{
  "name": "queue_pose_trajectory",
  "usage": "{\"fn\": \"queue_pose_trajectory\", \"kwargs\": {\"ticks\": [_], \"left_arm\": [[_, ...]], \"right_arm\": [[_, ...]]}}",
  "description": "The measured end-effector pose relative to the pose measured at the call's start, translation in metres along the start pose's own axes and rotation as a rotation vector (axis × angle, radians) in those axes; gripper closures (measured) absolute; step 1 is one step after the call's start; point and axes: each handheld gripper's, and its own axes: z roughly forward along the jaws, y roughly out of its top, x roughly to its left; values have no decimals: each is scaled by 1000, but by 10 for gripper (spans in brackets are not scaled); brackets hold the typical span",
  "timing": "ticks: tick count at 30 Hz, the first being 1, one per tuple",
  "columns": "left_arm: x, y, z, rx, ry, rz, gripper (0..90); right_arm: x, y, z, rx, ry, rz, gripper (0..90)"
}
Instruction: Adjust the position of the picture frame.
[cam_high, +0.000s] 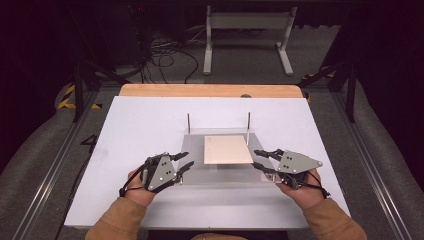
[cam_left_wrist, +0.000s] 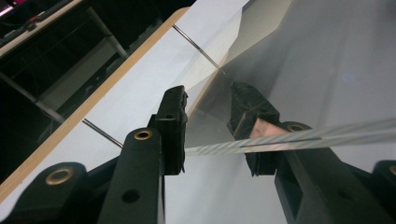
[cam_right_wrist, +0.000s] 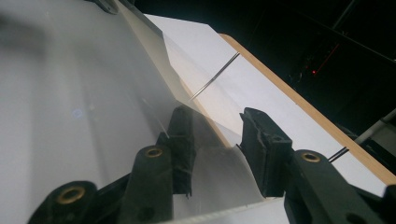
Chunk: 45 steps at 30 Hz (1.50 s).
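A clear plastic plate (cam_high: 225, 174) lies flat on the white table (cam_high: 140, 125), with two thin upright metal pins (cam_high: 188, 123) at its far edge. A tan square sheet (cam_high: 227, 149) rests on the plate. My left gripper (cam_high: 188, 159) is at the plate's left edge and stands open. In the left gripper view the plate's edge (cam_left_wrist: 299, 137) runs between its jaws (cam_left_wrist: 208, 93), one jaw showing through the plastic. My right gripper (cam_high: 255, 158) is open at the plate's right edge, and again one jaw (cam_right_wrist: 215, 114) shows through the plate (cam_right_wrist: 70, 93).
The table has a wooden strip (cam_high: 210, 90) along its far edge. Beyond it a white metal stand (cam_high: 247, 35) and loose cables (cam_high: 165, 55) sit on the dark floor. Dark rails run along both sides of the table.
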Motion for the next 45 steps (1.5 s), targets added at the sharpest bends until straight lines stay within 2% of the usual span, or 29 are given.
{"fn": "queue_pose_trajectory", "kwargs": {"ticks": [4, 15, 22, 25, 29, 31, 34, 39, 40, 45], "left_arm": [[0, 1, 0, -3, 10, -2, 641], [4, 11, -6, -27, 66, 33, 642], [8, 19, -12, -40, 66, 36, 642], [11, 24, -17, -51, 43, 9, 644], [13, 28, -22, -64, 60, 22, 650], [13, 30, -24, -86, 71, 36, 659], [14, 39, -29, -118, 78, 34, 665], [20, 47, -34, -152, 81, 17, 659], [25, 50, -36, -166, 72, -4, 656], [31, 57, -41, -194, 53, -34, 649]], "right_arm": [[0, 1, 0, -1, -8, -2, 620], [-4, 13, -3, -3, -12, 0, 643], [-6, 24, -8, -2, -11, -17, 656], [-8, 29, -11, -10, -11, -20, 656], [-10, 36, -15, -23, 12, -5, 661], [-8, 43, -19, -41, -25, -56, 655], [-9, 51, -23, -60, -40, -79, 650], [-12, 63, -27, -86, -51, -88, 651], [-14, 66, -29, -107, -36, -63, 655], [-18, 74, -31, -120, -18, -27, 659]]}}
